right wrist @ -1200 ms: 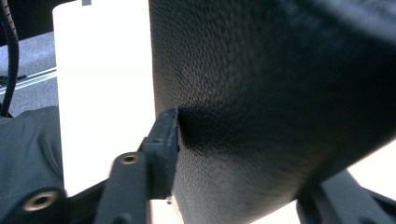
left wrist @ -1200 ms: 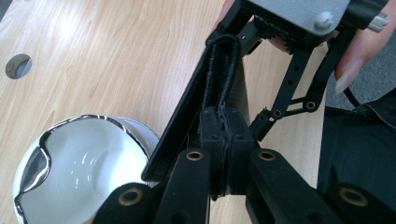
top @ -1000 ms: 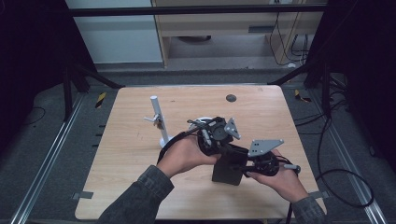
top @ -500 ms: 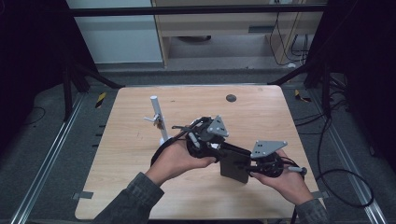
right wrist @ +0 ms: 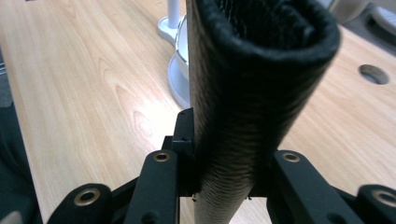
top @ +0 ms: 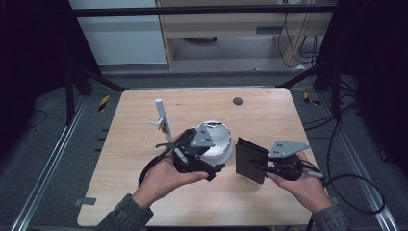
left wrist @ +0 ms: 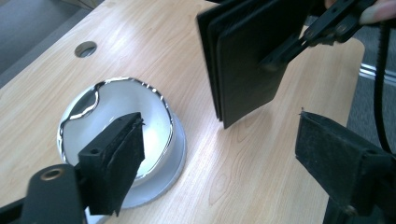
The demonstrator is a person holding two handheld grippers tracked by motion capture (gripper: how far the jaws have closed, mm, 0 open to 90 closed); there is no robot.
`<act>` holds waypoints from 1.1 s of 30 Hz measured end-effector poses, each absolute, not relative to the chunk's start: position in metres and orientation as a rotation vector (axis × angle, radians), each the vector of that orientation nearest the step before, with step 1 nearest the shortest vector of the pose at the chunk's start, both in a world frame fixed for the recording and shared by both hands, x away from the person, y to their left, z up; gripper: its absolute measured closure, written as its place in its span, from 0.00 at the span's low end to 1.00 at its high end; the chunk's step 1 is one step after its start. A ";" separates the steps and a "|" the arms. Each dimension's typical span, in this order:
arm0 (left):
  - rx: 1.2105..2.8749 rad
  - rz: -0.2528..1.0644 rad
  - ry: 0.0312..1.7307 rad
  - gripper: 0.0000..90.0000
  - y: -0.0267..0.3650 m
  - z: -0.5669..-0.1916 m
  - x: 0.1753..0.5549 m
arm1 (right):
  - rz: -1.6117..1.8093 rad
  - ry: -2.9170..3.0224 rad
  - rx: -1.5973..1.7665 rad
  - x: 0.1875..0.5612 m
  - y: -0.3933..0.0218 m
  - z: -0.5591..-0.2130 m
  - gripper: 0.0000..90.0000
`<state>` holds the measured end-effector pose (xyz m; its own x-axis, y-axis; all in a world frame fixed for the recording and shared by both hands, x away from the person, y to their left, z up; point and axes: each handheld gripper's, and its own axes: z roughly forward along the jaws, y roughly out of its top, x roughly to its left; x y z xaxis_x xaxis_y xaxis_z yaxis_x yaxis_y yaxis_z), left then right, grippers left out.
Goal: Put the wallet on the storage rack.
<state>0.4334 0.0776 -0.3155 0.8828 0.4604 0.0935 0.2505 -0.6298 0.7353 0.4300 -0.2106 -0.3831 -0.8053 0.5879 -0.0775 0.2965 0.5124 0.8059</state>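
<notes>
High view: my right gripper [top: 263, 167] clamped a black folder [top: 250, 160] upright over the table [top: 269, 120], just right of a white bowl [top: 219, 144]. My left gripper [top: 211, 171] sat at the bowl's near left edge, part of it overlapping the bowl. A white post [top: 161, 118] stood further left and a round hole [top: 237, 101] near the far edge.
Left gripper view: my left gripper's [left wrist: 219, 154] jaws had just been opening and stood wide, nothing between them. Here the folder [left wrist: 247, 60] showed stacked black leaves, and the bowl [left wrist: 116, 135] a shiny rim.
Right gripper view: my right gripper [right wrist: 224, 186] pinched the folder [right wrist: 252, 93] tight. Its textured, rounded spine showed here.
Hidden: the folder's top was cut off, and the bowl [right wrist: 180, 74] and post [right wrist: 173, 18] behind it were mostly covered.
</notes>
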 end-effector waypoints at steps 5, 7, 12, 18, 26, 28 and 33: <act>2.222 0.325 0.551 0.11 0.096 -0.329 0.431 | 1.186 2.391 0.750 0.429 -0.212 -0.375 0.80; 2.210 0.317 0.572 0.11 0.104 -0.336 0.430 | 1.180 2.380 0.760 0.429 -0.212 -0.372 0.79; 2.202 0.330 0.609 0.09 0.120 -0.353 0.425 | 1.165 2.357 0.781 0.431 -0.209 -0.366 0.79; 2.181 0.324 0.663 0.09 0.144 -0.375 0.423 | 1.189 2.313 0.810 0.433 -0.207 -0.358 0.80; 2.150 0.373 0.784 0.08 0.178 -0.407 0.425 | 1.185 2.266 0.814 0.435 -0.202 -0.344 0.79; 2.131 0.384 0.834 0.08 0.188 -0.415 0.427 | 1.199 2.243 0.816 0.436 -0.200 -0.339 0.79; 2.091 0.431 0.963 0.08 0.212 -0.442 0.432 | 1.262 2.187 0.815 0.438 -0.194 -0.326 0.80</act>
<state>0.4322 0.2118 -0.4421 0.6557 0.7549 -0.0157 0.4907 -0.4103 0.7687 0.4381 -0.1935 -0.3261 -0.7053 0.7001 -0.1116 0.2539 0.3964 0.8823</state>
